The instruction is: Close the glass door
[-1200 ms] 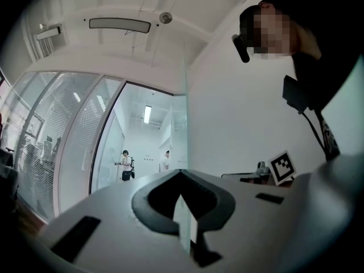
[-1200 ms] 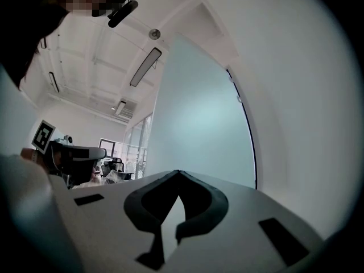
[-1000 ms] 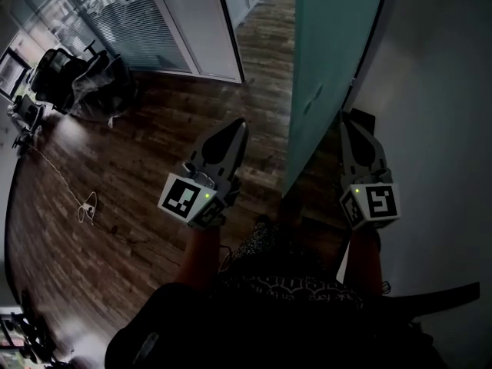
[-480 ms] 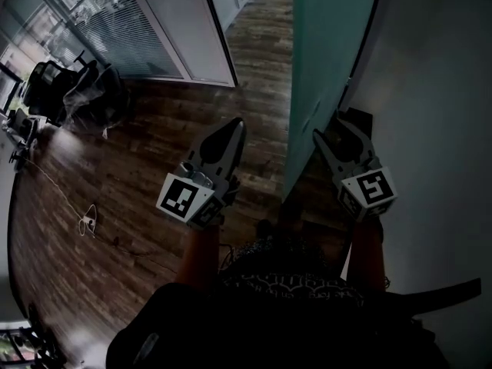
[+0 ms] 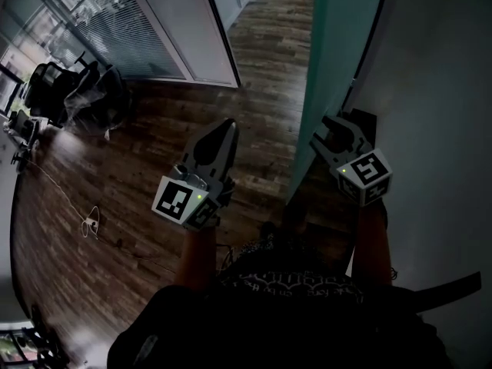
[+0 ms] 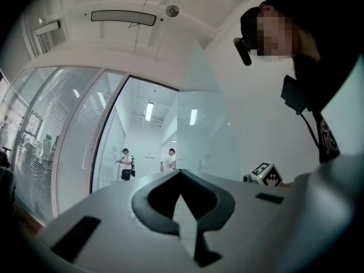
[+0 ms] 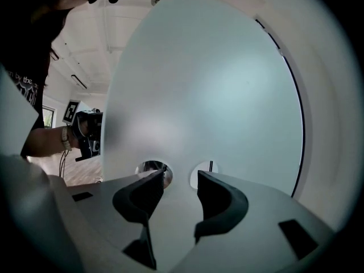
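Note:
The frosted glass door (image 5: 338,44) stands edge-on at the upper right of the head view, next to a white wall (image 5: 446,91). My right gripper (image 5: 338,125) is level with the door's lower edge, close to its face. Its jaws have just been opening and stand open with nothing between them. In the right gripper view the door (image 7: 210,84) fills the picture. Two round fittings (image 7: 152,168) sit just beyond the right gripper (image 7: 180,175). My left gripper (image 5: 225,129) is shut and empty, out over the wooden floor to the left of the door. The left gripper (image 6: 181,174) points along a corridor.
Office chairs (image 5: 61,83) stand at the far left by a glass partition with blinds (image 5: 131,29). A pale cable (image 5: 91,221) lies on the dark wooden floor. Two people (image 6: 125,164) stand far down the corridor in the left gripper view.
The right gripper's jaws went from shut to wide open, and that gripper dropped and tipped down beside the door. The left gripper drifted slightly down and left in the picture.

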A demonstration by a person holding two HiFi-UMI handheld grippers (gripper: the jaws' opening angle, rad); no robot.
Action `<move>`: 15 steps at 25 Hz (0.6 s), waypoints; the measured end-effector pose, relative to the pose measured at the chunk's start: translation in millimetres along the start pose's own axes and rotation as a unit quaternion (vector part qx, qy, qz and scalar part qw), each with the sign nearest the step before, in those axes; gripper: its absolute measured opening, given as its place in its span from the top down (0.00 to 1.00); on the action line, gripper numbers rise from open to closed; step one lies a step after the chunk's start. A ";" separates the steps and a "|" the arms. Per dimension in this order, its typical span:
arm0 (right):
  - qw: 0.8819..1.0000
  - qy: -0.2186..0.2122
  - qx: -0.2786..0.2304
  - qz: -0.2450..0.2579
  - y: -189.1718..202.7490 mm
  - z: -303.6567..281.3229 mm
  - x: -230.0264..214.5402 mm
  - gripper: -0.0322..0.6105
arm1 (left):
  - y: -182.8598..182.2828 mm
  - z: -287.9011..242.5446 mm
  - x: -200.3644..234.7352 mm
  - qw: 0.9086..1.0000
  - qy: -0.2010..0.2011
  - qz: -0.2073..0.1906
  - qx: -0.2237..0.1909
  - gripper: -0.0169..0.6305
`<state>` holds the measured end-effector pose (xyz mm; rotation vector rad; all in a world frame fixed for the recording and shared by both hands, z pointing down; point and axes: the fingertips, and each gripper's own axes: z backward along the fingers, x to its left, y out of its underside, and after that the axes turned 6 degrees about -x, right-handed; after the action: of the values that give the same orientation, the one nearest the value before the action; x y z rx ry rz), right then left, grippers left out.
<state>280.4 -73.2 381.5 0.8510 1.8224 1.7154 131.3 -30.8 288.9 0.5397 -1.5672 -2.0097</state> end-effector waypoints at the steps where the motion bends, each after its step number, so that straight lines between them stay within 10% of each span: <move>1: 1.000 -0.002 0.000 0.000 1.8 0.6 -0.2 0.68 | 2.0 0.3 -1.4 1.000 0.000 0.000 0.001 0.97; 15: 0.999 0.019 -0.001 -0.040 -4.3 -6.4 -4.2 0.75 | 1.8 9.9 2.8 1.000 -0.014 0.001 0.002 0.97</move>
<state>278.2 -80.6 377.6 0.7392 1.8523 1.6936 123.5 -25.4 293.1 0.5135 -1.5875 -2.0223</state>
